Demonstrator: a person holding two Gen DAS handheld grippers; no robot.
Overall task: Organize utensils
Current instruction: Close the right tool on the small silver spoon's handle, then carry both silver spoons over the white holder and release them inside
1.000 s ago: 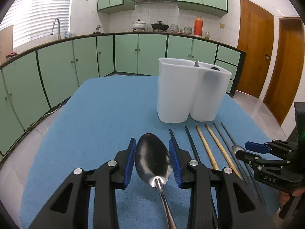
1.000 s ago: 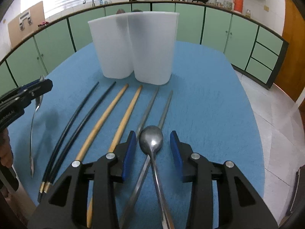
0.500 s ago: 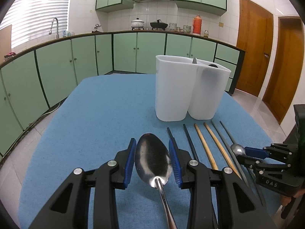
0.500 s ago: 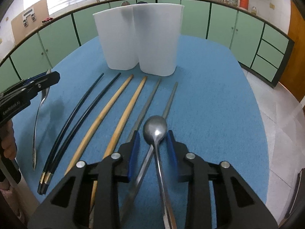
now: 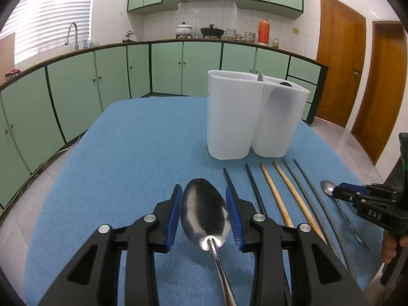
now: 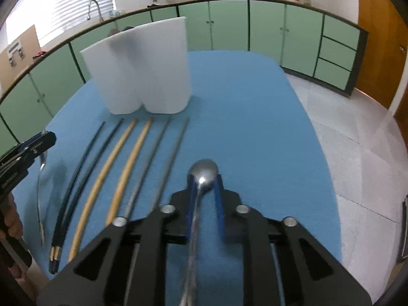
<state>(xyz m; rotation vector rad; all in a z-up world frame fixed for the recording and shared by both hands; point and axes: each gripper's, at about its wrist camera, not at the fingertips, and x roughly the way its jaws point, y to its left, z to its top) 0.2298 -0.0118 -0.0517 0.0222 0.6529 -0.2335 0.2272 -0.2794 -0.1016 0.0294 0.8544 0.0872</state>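
Note:
A white two-compartment utensil holder [image 5: 251, 117] stands on the blue table mat; it also shows in the right wrist view [image 6: 142, 68]. Two utensil tips poke above its rim. My left gripper [image 5: 204, 206] is shut on a large steel spoon [image 5: 204, 214], bowl forward, above the mat. My right gripper [image 6: 204, 186] is shut on a small steel spoon [image 6: 202, 172], lifted off the mat; this spoon also shows in the left wrist view [image 5: 327, 186]. Pairs of black [image 6: 86, 163], wooden [image 6: 122, 160] and grey chopsticks [image 6: 163, 153] lie side by side before the holder.
The blue mat [image 5: 132, 148] covers the table and ends at tiled floor [image 6: 357, 140] on the right. Green kitchen cabinets [image 5: 107, 74] run behind. A dark object [image 6: 404, 229] sits at the far right edge of the right wrist view.
My right gripper closed on the small spoon and raised it, tilting left. My left gripper kept the large spoon and moved slightly toward the holder.

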